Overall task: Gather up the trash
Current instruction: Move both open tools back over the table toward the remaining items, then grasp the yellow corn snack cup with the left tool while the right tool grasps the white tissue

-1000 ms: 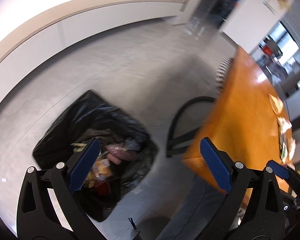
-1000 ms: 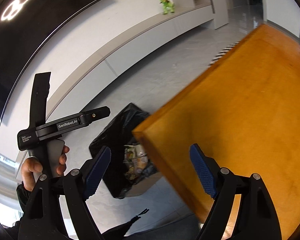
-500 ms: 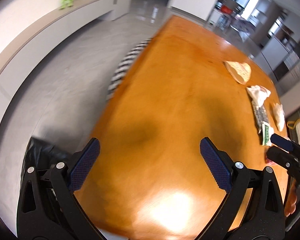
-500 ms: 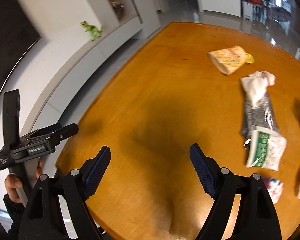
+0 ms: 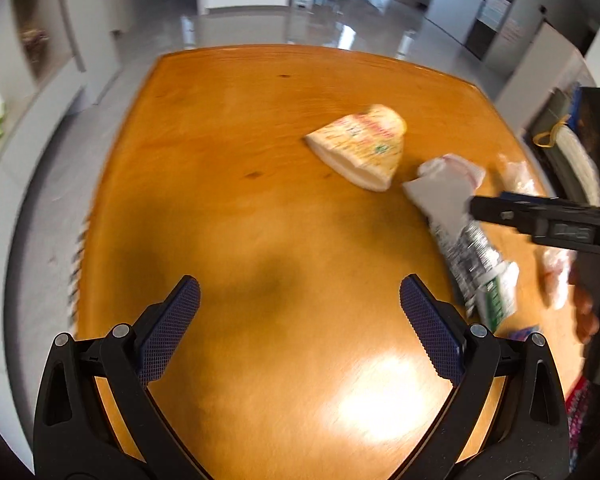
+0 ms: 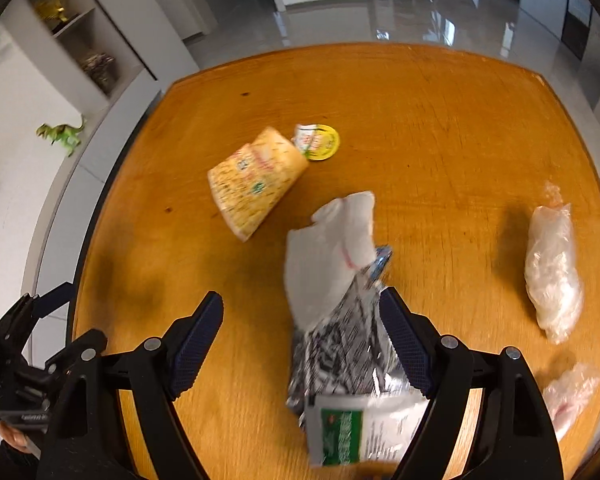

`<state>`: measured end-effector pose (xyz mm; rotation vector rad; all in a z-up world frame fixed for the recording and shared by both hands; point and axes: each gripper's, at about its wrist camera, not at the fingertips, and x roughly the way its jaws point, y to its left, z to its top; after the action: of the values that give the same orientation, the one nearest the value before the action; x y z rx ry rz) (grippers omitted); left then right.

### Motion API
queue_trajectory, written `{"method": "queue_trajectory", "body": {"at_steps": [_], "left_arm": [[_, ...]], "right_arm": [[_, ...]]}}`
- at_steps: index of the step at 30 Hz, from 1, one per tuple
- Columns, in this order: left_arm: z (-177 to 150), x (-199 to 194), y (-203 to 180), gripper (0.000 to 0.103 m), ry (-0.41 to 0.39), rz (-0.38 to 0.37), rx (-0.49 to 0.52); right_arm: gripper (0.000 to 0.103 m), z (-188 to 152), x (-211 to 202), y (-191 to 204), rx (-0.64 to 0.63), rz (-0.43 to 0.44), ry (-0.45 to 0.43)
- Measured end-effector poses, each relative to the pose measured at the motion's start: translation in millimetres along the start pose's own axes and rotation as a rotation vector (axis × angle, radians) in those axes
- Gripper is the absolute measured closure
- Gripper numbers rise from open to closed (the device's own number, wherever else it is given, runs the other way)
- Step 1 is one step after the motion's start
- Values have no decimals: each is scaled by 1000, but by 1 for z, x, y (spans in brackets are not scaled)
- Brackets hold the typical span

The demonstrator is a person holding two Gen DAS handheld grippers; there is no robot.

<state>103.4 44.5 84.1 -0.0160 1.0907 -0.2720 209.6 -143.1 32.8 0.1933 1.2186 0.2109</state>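
Trash lies on a wooden table. A yellow paper cup lies on its side with a yellow lid beside it. Near it are a white crumpled tissue, a black-and-white foil wrapper and a green-and-white packet. My left gripper hangs open over bare wood, left of the trash. My right gripper is open above the foil wrapper and tissue, with nothing gripped.
Clear plastic wraps lie at the table's right side, a smaller one nearer. The right gripper's black body crosses the left wrist view. Grey floor and white shelving with a green toy dinosaur lie beyond the table.
Both grippers swung from the black trash bag on the floor over to the table. They now hover above the tabletop and its trash. Both jaws stayed open.
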Motion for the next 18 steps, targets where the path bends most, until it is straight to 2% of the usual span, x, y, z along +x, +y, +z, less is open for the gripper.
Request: {"method": "queue_trajectory", "body": {"at_steps": [2, 4, 5, 6, 7, 8, 12, 15, 18], "left_arm": [[16, 10, -4, 6, 4, -46, 27], [32, 22, -11, 6, 21, -73, 65], [40, 31, -16, 6, 31, -71, 93], [47, 36, -21, 6, 38, -66, 118], [52, 42, -24, 6, 46, -65, 146], [60, 50, -28, 6, 57, -68, 180], [85, 74, -48, 6, 104, -102, 327], [99, 95, -64, 6, 152, -88, 442], [114, 120, -71, 6, 214, -128, 452]], "right_arm": [[22, 8, 11, -5, 12, 20, 20], [30, 13, 22, -2, -8, 10, 46], [50, 14, 25, -1, -22, 3, 65], [91, 16, 32, -2, -30, 13, 93], [91, 16, 32, -5, -17, 40, 108], [91, 15, 28, -9, 14, 94, 72], [91, 0, -5, -24, -10, 135, -7], [91, -17, -24, -39, -17, 142, -34], [91, -33, -34, -54, -7, 140, -37]]}}
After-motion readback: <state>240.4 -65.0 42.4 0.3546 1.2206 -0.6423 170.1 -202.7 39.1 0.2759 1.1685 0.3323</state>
